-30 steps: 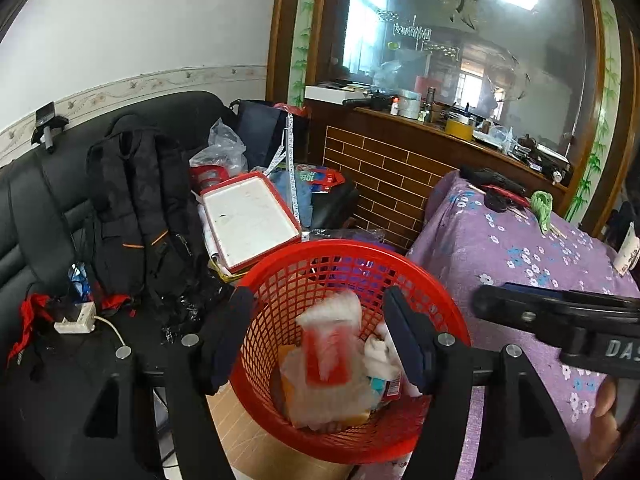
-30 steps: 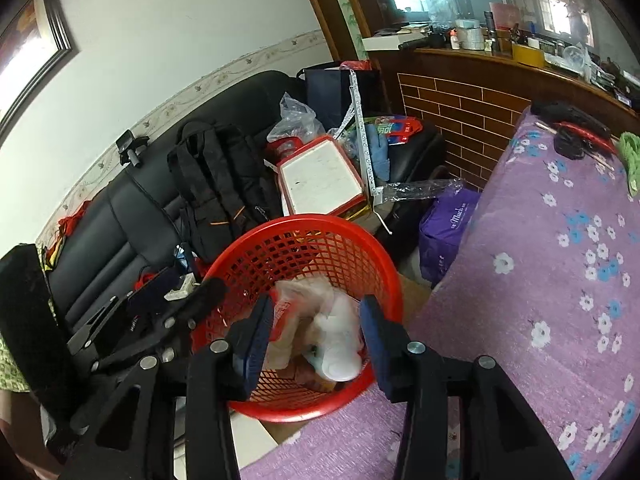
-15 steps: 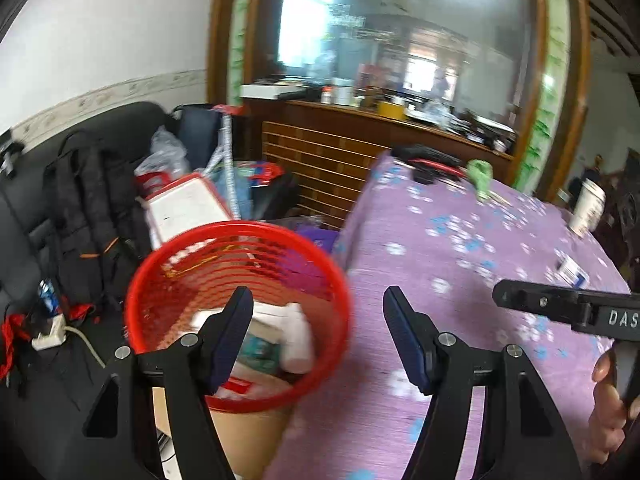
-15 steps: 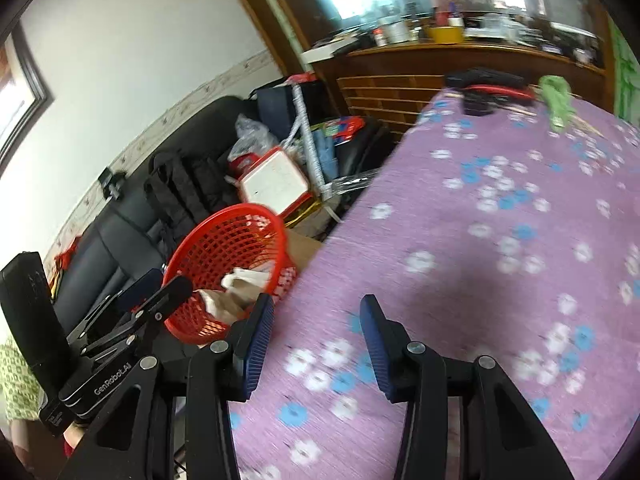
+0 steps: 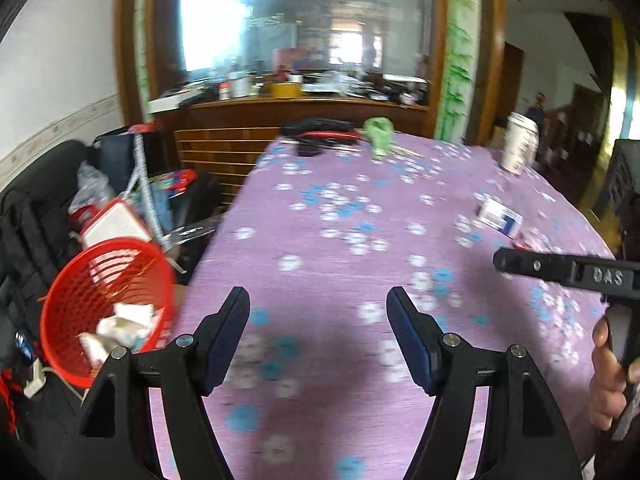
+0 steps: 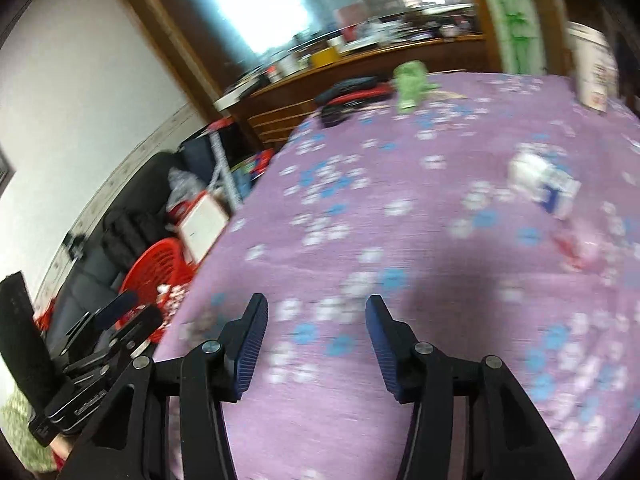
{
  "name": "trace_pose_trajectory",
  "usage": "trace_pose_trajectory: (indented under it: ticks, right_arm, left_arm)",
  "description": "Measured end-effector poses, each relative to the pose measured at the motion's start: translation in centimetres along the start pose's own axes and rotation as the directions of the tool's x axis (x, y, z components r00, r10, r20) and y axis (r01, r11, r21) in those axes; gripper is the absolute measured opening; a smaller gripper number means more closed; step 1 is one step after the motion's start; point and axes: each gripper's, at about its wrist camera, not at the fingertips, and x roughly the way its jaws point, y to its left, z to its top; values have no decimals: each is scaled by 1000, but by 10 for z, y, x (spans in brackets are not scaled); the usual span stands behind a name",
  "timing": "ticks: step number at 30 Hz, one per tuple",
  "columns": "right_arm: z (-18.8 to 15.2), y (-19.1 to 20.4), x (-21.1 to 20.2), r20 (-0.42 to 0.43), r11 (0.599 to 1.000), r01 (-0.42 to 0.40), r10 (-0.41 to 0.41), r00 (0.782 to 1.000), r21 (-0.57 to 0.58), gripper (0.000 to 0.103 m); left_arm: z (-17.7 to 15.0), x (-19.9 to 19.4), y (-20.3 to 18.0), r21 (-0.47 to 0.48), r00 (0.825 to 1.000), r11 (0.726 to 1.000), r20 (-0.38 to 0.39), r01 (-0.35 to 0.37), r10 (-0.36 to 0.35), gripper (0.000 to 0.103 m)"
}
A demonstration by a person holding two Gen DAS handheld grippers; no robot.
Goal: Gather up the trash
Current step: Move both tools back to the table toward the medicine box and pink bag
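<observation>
A red mesh basket (image 5: 100, 304) with crumpled wrappers inside stands off the table's left edge; it also shows in the right wrist view (image 6: 160, 264). A white and blue packet (image 5: 500, 216) lies on the purple flowered tablecloth (image 5: 340, 240) at the right, also seen in the right wrist view (image 6: 548, 184), with a small red scrap (image 6: 572, 252) near it. My left gripper (image 5: 318, 300) is open and empty over the cloth. My right gripper (image 6: 316, 308) is open and empty over the cloth, left of the packet.
A white paper cup (image 5: 520, 144) stands at the table's far right. A green cloth (image 5: 378, 136) and a black and red item (image 5: 320, 138) lie at the far edge. A black sofa with a backpack (image 6: 128, 232) and clutter is at the left.
Both grippers have swung right, away from above the red basket to over the purple table. The basket now lies at the left of both views. Both stay open.
</observation>
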Motion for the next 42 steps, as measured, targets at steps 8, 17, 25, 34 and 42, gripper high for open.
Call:
trace_pose_trajectory:
  ticks: [8,17,25,34,42]
  right_arm:
    - [32,-123,-36,25,951,286,-291,956,118,57]
    - [39,-179,-4,3,956,257,-260,966,140,57]
    - [32,-180,18,-35,967,229,-226,973,116,23]
    - [26,-189,-13,38,976,143,-151,988,162,2]
    - [31,-192,-19,93,977,107,-126,988,186,66]
  left_arm:
    - [23,7,-86,102,993,988,-38,117,-114,70]
    - [42,31,-141,163,986,976,-101,145,-129,70]
    - [61,61,-169,151,980,976,-147,156,-134,70]
    - [80,96,-208,104,969,981,-203,167,-143,70]
    - [92,110,-208,46,969,988,-209,145,-133,70]
